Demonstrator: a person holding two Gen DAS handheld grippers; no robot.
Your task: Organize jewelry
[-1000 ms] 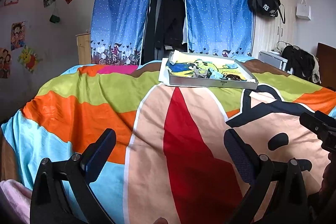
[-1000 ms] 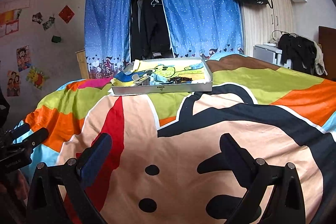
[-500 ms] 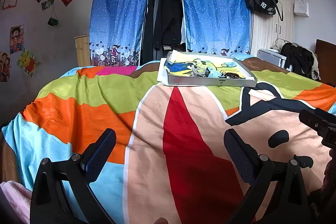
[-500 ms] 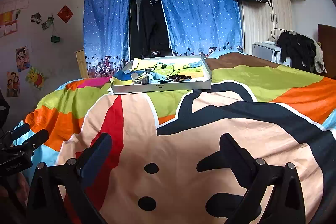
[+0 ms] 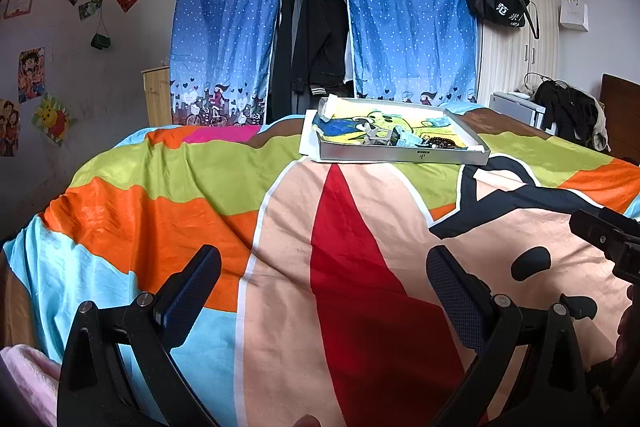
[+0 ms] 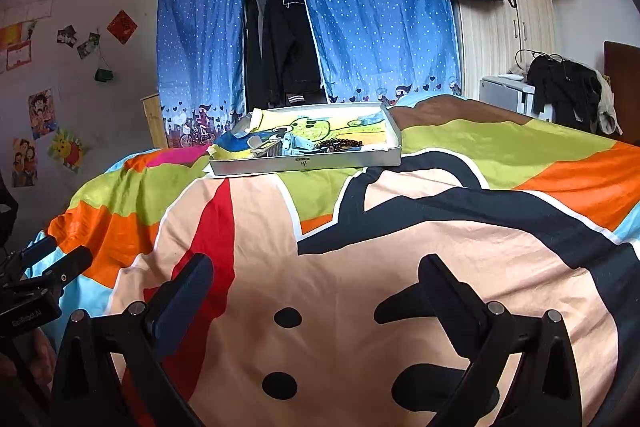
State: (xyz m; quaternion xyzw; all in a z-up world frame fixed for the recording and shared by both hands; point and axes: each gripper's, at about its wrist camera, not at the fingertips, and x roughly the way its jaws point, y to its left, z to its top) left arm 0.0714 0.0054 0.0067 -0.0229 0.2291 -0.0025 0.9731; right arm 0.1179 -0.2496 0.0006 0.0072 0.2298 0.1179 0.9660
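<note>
A bed covered by a bright cartoon-print duvet in orange, green, light blue, red, peach and black carries everything. A shallow grey tray lies directly on the duvet at the far end. A white sheet of paper lies flat under the tray, sticking out along the tray's left edge.

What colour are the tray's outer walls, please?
Silver-grey, on the shallow rectangular tray; clearest in the right wrist view.
</note>
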